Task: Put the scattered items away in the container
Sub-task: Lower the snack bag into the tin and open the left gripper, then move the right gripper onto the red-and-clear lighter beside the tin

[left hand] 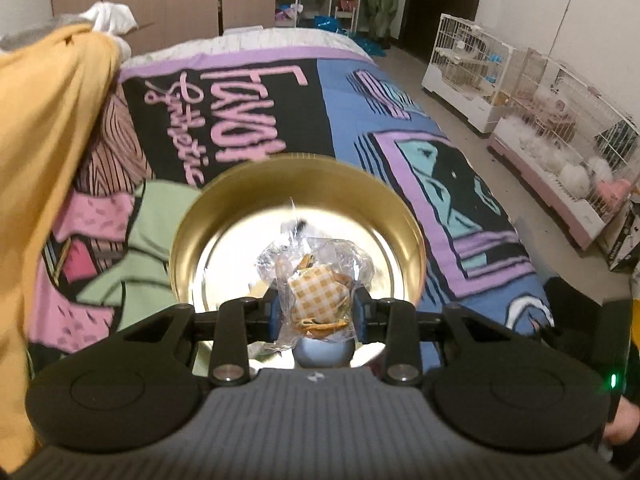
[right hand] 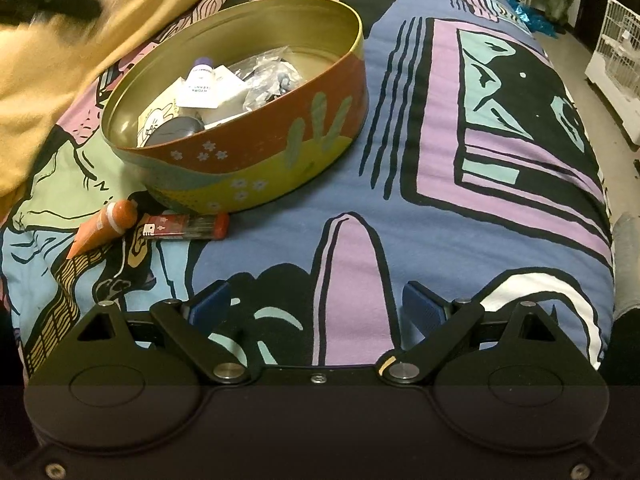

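Left wrist view: we see the left hand-held gripper [left hand: 316, 310] clamped narrow on a small clear packet [left hand: 314, 280] with an orange-checked piece inside. The blue pads [left hand: 362, 312] press its sides. The packet hangs above the open round tin [left hand: 296, 236], whose gold inner wall and shiny floor fill the middle of the view. The tin sits on a bed under a patterned quilt [left hand: 360, 120] with pink lettering. A yellow cloth [left hand: 48, 160] lies bunched at the left. White wire cages [left hand: 520, 92] stand on the floor along the far right wall.

Right wrist view: we see the right hand-held gripper [right hand: 316, 308] spread wide, nothing between its fingers, poised over the quilt [right hand: 400, 208]. The tin [right hand: 240, 120], red and yellow outside with cactus and flower prints, sits ahead and to the left. Inside it we note a small white bottle [right hand: 202, 80], papers and crumpled plastic. Just beside the tin's near wall lie an orange tube [right hand: 106, 230] and a red lighter [right hand: 186, 228], both on the quilt, outside the tin. The tube's cap is close to the lighter's end. The yellow cloth [right hand: 80, 60] covers the upper left.
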Available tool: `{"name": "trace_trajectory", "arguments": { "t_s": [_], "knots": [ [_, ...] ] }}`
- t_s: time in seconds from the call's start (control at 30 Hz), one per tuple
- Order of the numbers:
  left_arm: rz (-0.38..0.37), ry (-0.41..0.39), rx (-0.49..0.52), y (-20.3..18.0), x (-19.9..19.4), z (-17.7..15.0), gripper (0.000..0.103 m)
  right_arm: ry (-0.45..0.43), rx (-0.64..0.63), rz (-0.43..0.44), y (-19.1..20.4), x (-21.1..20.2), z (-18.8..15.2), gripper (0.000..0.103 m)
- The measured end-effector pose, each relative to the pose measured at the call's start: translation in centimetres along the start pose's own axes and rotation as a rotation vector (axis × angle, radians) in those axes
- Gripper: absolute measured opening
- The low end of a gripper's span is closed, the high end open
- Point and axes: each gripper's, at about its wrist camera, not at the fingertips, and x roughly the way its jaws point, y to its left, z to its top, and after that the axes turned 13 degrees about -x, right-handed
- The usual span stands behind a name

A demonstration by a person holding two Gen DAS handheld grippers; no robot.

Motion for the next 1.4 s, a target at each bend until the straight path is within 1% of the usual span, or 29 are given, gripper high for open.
{"name": "trace_trajectory", "arguments": {
  "t_s": [0.13, 0.23, 0.3, 0.33, 0.37, 0.4, 0.43, 0.53, 0.67, 0.83, 1.1, 1.2, 1.33, 1.4],
  "knots": [
    [0.023, -0.016, -0.013, -0.7, 1.5, 2.4, 0.037, 0.005, 0.003, 0.001, -0.1, 0.1, 0.0, 0.093],
    [0.018, -0.013, -0.054, -0.9, 3.0, 3.8, 0.037, 0.007, 0.011, 0.004, -0.2, 0.2, 0.0, 0.093],
    [-0.006, -0.013, -0.087, -0.9, 3.8, 4.6, 0.065, 0.009, 0.014, 0.004, -0.3, 0.3, 0.1, 0.093],
    [-0.003, -0.007, -0.107, -0.8, 4.2, 4.8, 0.073, 0.011, 0.015, 0.004, -0.3, 0.4, 0.1, 0.093],
    [0.013, -0.011, -0.129, -0.6, 4.4, 4.9, 0.087, 0.012, 0.017, 0.003, -0.3, 0.4, 0.1, 0.093],
    [0.027, -0.028, -0.145, -0.3, 4.4, 4.8, 0.096, 0.014, 0.018, 0.004, -0.3, 0.4, 0.1, 0.093],
    [0.034, -0.04, -0.149, -0.1, 4.3, 4.7, 0.098, 0.014, 0.02, 0.005, -0.3, 0.4, 0.1, 0.093],
    [0.046, -0.026, -0.155, 1.1, 4.2, 4.0, 0.098, 0.012, 0.022, 0.008, -0.4, 0.4, 0.1, 0.093],
    [0.057, -0.007, -0.199, 3.2, 3.8, 2.8, 0.099, 0.02, 0.011, 0.005, -0.2, 0.7, 0.2, 0.093],
    [0.069, 0.025, -0.239, 5.8, 3.7, 0.2, 0.1, 0.022, 0.005, 0.005, 0.0, 0.8, 0.1, 0.093],
    [0.076, 0.085, -0.257, 8.6, 4.3, -6.2, 0.102, 0.017, 0.01, 0.022, 0.1, 1.0, 0.1, 0.093],
    [0.077, 0.105, -0.246, 9.1, 4.6, -8.6, 0.102, 0.015, -0.002, 0.022, 0.4, 1.0, 0.0, 0.093],
    [0.078, 0.1, -0.227, 9.6, 4.7, -11.1, 0.102, -0.001, -0.015, 0.012, 0.9, 0.9, -0.1, 0.093],
    [0.066, 0.089, -0.245, 10.0, 4.4, -12.3, 0.103, -0.014, -0.023, 0.003, 1.1, 0.7, -0.1, 0.093]
  ]
}}
